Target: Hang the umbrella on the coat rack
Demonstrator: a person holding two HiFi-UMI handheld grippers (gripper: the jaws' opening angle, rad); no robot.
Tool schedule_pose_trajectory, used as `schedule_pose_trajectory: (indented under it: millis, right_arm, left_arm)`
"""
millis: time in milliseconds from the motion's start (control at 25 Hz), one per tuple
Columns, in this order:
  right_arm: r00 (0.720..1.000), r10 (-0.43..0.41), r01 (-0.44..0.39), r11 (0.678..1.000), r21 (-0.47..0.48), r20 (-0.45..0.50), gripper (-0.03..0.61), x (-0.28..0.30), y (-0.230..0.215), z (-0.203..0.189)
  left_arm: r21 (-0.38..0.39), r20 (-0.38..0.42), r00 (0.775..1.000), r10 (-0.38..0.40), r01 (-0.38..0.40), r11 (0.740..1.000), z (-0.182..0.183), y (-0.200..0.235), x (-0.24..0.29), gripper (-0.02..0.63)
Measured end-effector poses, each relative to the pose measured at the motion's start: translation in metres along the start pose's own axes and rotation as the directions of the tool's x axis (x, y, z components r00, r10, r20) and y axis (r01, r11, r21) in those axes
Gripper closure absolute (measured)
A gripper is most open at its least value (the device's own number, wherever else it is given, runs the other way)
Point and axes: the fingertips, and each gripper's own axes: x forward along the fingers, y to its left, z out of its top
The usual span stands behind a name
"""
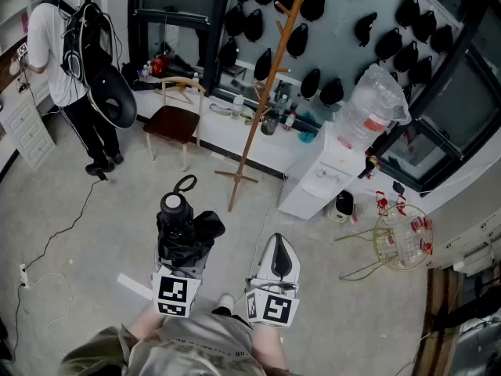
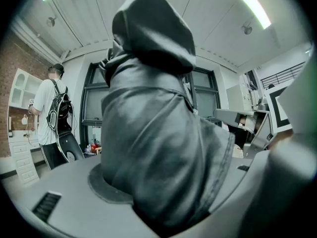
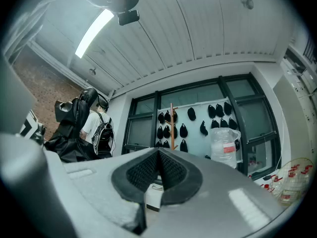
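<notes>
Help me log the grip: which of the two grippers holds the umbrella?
The left gripper: its jaws clamp the folded black umbrella, while the right gripper is shut on nothing.

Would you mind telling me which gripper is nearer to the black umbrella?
Left. The left gripper is clamped on the umbrella; the right gripper sits apart to its right, shut and empty.

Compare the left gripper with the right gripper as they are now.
The left gripper is closed on the folded black umbrella; the right gripper holds nothing. The left gripper's jaws stand apart around the fabric, while the right gripper's jaws are pressed together. Both are held out side by side in front of the person and face the coat rack, well short of it.
</notes>
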Motion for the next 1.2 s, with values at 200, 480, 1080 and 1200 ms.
schedule_pose_trajectory:
  millis: [200,480,1080,1200]
  right_arm:
    - [1.000,0.007,-0.007,1.000,-0.005,0.006,0.580,-0.003,0.003,0.000]
    - [1.000,0.019,-0.019,1.000,-0.007,0.001,0.580,-0.002,-0.002,0.000]
    - [0.992,0.125,-0.127,0.989,0.072,0.027,0.578,0.013,-0.034,-0.009]
    - [0.984,0.177,-0.180,0.977,0.115,0.036,0.558,0.020,-0.046,-0.012]
  left_arm:
    - [0.001,0.005,1.000,0.001,-0.001,1.000,-0.002,-0.001,-0.002,0.328]
    - [0.002,0.003,1.000,0.006,-0.006,1.000,-0.001,-0.006,0.002,0.328]
    - [-0.001,-0.008,0.998,0.063,-0.063,0.998,-0.001,-0.030,0.024,0.328]
    - [-0.003,-0.018,0.996,0.083,-0.083,0.997,-0.002,-0.037,0.033,0.328]
